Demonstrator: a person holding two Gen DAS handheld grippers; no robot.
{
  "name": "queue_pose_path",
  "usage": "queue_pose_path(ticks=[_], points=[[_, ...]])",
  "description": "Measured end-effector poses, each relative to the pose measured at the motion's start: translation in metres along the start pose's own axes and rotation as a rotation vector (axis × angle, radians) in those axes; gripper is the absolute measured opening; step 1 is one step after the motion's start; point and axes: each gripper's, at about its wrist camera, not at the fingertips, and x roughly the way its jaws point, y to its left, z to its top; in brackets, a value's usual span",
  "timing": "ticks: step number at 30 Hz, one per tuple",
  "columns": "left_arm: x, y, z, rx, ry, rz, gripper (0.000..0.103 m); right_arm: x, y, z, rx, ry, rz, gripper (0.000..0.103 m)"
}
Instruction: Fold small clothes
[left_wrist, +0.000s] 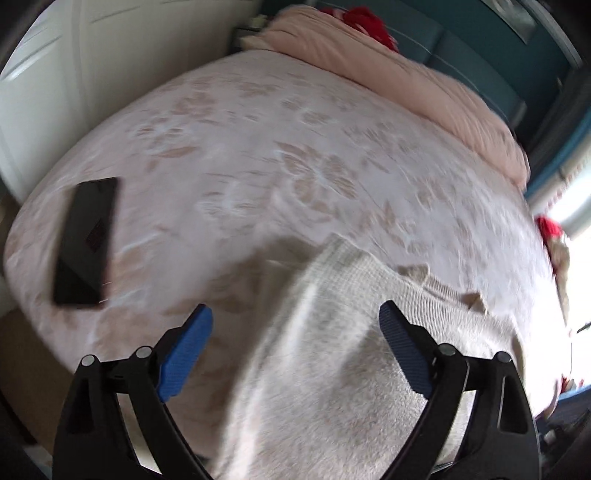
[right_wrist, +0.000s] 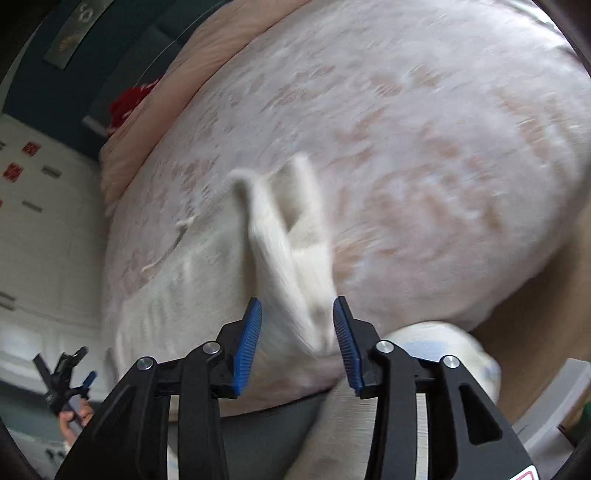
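Left wrist view: your left claw (left_wrist: 295, 332) gapes wide, empty, over the cream knit garment (left_wrist: 332, 369) on the bed (left_wrist: 258, 147); a black phone (left_wrist: 86, 242) lies at nine o'clock, no legible writing. Your right claw (right_wrist: 297, 332) stands half-open around a raised garment fold, not pinching it.

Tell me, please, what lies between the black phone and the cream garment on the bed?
Only bare floral bedsheet separates phone and garment, in the left wrist view.

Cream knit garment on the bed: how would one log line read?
stage: folding underway | cream knit garment: on bed, blurred | left gripper: open | right gripper: open, fabric between jaws | phone: on bed
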Motion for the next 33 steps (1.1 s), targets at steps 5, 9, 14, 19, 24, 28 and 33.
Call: queue_pose_path(ticks=[5,9,14,19,24,28,33], points=[[0.057,-0.028,-0.003,0.053,0.094,-0.001,0.09,0.015,0.054,0.039,-0.215,-0.057,-0.051,0.054],[0.083,-0.034,0.002,0.046,0.112,0.05,0.082,0.097,0.126,0.054,-0.517,-0.031,-0.157,0.063],[0.09,-0.036,0.017,0.099,0.155,0.036,0.014,0.168,0.13,0.069,-0.454,0.091,-0.106,0.051],[0.076,-0.045,0.04,0.1,0.099,-0.013,0.01,0.128,0.132,0.08,-0.374,-0.01,0.005,0.01],[0.118,-0.059,0.03,0.197,0.167,0.122,0.021,0.144,0.113,0.096,-0.344,-0.007,-0.089,0.014],[0.075,-0.057,0.019,0.201,0.088,0.133,0.072,0.13,0.112,0.081,-0.341,-0.045,-0.148,0.021],[0.009,-0.02,-0.021,0.063,-0.003,0.048,0.09,0.07,0.174,0.023,-0.547,-0.093,-0.038,0.027]])
